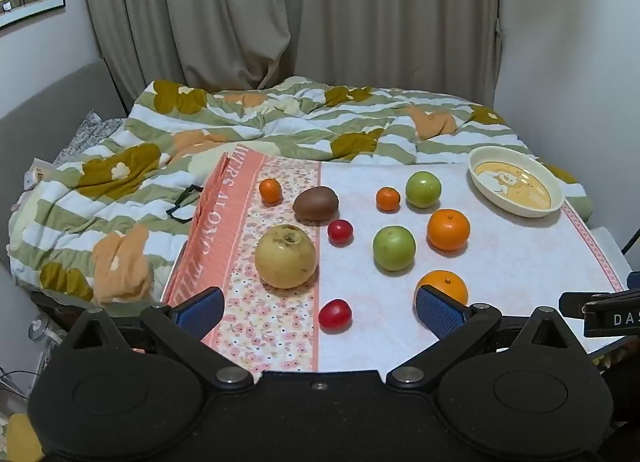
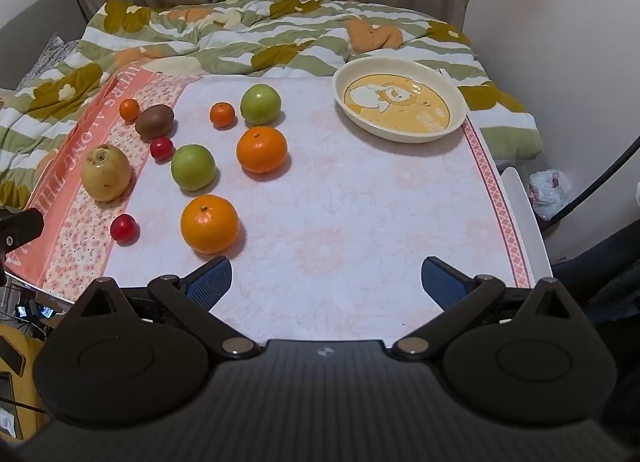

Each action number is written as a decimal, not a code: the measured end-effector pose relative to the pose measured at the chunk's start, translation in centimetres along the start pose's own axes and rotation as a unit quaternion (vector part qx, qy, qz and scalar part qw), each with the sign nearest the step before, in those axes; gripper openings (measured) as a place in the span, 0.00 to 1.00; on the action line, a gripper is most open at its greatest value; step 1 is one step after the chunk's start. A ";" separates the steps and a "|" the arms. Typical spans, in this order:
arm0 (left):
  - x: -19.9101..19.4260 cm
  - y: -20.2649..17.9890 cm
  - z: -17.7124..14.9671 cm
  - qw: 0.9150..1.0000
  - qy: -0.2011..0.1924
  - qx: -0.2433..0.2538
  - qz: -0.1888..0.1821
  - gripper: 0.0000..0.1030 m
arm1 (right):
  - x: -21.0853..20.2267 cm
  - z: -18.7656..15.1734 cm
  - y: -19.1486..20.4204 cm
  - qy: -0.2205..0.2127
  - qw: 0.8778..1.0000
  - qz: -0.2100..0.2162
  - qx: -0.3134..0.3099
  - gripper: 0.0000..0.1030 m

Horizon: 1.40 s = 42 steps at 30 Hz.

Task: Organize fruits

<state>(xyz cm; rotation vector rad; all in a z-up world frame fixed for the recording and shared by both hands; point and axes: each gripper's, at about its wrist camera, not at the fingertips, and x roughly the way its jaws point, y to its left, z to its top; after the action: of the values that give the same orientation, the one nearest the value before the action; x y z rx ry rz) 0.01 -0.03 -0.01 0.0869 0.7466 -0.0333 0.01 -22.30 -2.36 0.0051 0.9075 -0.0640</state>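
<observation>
Loose fruit lies on a floral cloth (image 2: 360,202): a yellow pear (image 1: 285,256), a brown kiwi (image 1: 315,204), two green apples (image 1: 394,248) (image 1: 423,189), two oranges (image 1: 448,229) (image 2: 209,223), two small tangerines (image 1: 270,190) (image 1: 387,198) and two red tomatoes (image 1: 340,231) (image 1: 335,314). An empty cream bowl (image 2: 400,99) with a cartoon print sits at the far right. My left gripper (image 1: 320,312) hovers open over the near edge, the near tomato between its blue pads. My right gripper (image 2: 326,282) stands open over bare cloth, right of the near orange.
A rumpled striped and flowered quilt (image 1: 240,118) covers the bed behind the cloth. Black glasses (image 1: 184,202) lie on it at the left. Curtains (image 1: 288,10) hang at the back. A plastic bag (image 2: 550,190) and a dark cable (image 2: 600,178) sit off the right edge.
</observation>
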 end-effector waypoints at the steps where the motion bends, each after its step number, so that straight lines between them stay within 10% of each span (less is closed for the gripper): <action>1: 0.0 0.0 0.0 1.000 0.001 0.000 0.001 1.00 | 0.0 0.0 0.0 0.000 1.000 0.000 0.000 1.00; 42: 0.3 0.2 -0.1 1.000 0.004 -0.004 -0.004 1.00 | -0.3 0.1 1.5 -0.003 1.000 0.011 -0.011 1.00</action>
<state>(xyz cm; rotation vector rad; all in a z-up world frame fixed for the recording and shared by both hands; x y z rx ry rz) 0.17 0.20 -0.26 0.0771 0.7545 -0.0384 0.02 -20.79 -2.07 -0.0054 0.9015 -0.0332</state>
